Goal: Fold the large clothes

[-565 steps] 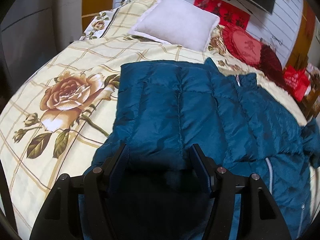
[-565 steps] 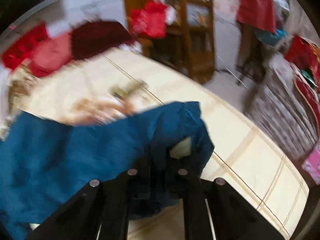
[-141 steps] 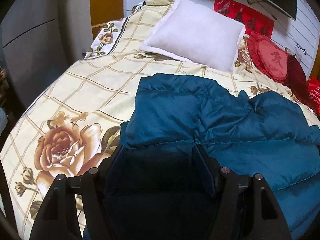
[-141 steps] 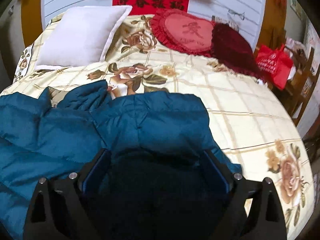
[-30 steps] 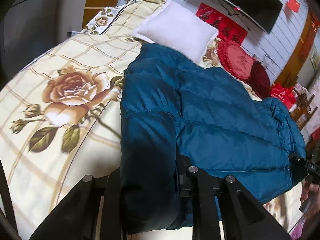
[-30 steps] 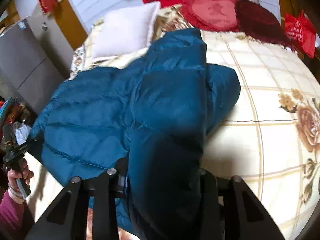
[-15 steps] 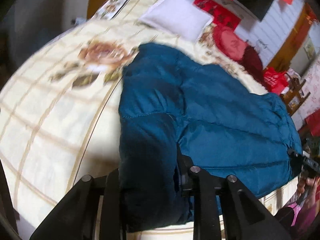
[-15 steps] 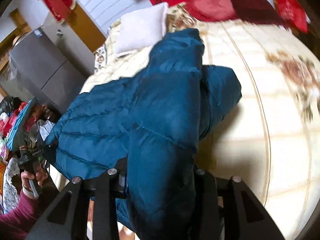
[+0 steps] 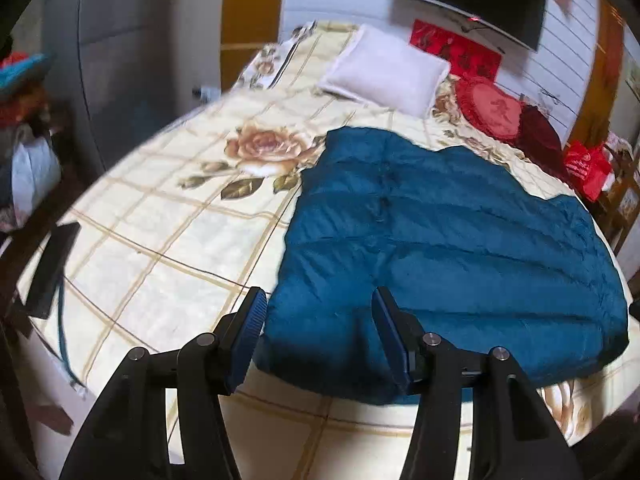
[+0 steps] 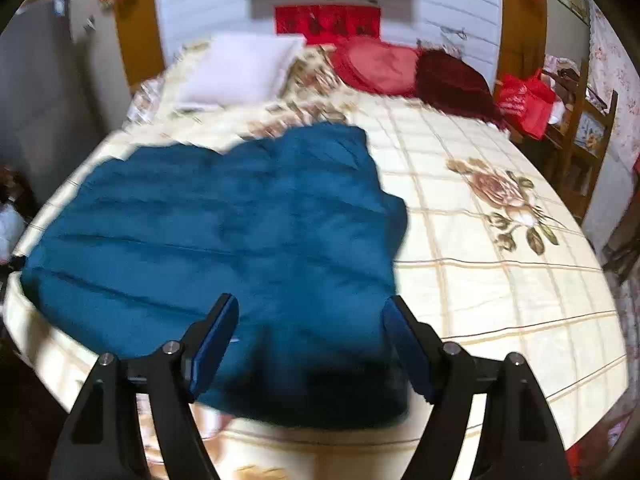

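Note:
A large teal quilted down jacket (image 9: 448, 248) lies folded flat across the near end of the bed (image 9: 168, 240), its near edge at the bed's front edge. My left gripper (image 9: 318, 304) hovers over the jacket's near left corner, its jaws opening, the pads clear of the fabric. In the right wrist view the same jacket (image 10: 224, 236) is spread out, and my right gripper (image 10: 312, 312) hangs above its near right part, its jaws opening wide with nothing pressed between them.
The bed has a cream rose-print checked cover. A white pillow (image 9: 384, 70), a red heart cushion (image 9: 490, 106) and a dark red cushion (image 10: 452, 74) lie at the head. A red bag (image 10: 524, 102) and wooden shelf stand right. A dark flat object (image 9: 52, 268) lies at the left edge.
Both grippers let go of the jacket's near edge and drew back towards the foot of the bed. Their jaws went from shut on fabric to open. The jacket now lies flat.

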Available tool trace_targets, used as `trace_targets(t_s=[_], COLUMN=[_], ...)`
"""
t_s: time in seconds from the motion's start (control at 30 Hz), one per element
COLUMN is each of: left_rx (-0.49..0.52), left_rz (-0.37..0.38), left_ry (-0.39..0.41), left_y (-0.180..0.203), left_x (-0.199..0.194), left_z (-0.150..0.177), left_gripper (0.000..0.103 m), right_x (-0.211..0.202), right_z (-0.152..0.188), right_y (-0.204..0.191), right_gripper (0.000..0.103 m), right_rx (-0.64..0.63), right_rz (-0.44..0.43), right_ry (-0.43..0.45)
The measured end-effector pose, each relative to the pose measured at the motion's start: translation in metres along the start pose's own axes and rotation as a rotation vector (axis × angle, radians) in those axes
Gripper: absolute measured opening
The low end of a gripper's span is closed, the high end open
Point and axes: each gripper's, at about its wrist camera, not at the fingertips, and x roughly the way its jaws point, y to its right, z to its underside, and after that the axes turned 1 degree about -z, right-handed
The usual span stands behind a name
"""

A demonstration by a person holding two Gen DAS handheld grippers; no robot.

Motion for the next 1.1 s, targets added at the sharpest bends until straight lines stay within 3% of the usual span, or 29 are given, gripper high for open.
trace_targets(t_s=[0.1,0.23,0.47,0.7,1.1], left_rx=[0.029,0.052,0.083,0.103,0.097], left_rz=[0.009,-0.005,0.009,0.009,0.006], left_ry=[0.021,0.053,0.094,0.071,0.044], left_y=[0.016,0.036,0.059,0.067,0.067], left_x=[-0.011,-0.020,-0.022,-0.012,-0.002], left_z=[0.009,0.021,0.041,0.054,0.062], left_gripper=[0.058,0.058,0.058,0.058,0.058], right_x=[-0.010,-0.013,0.002,0.008,0.011], right_z=[0.007,0.020,0.044,0.062,0.061], right_y=[-0.024,-0.059,-0.101,-0.124,-0.136], right_gripper=[0.085,0.087,0.091,0.095,0.099], right_rx=[-0.009,-0.059,-0.027,-0.036,-0.062], right_rz=[-0.048,-0.039,-0.107,-0.114,-0.097], right_ry=[0.021,0.051,0.044,0.022,0.029])
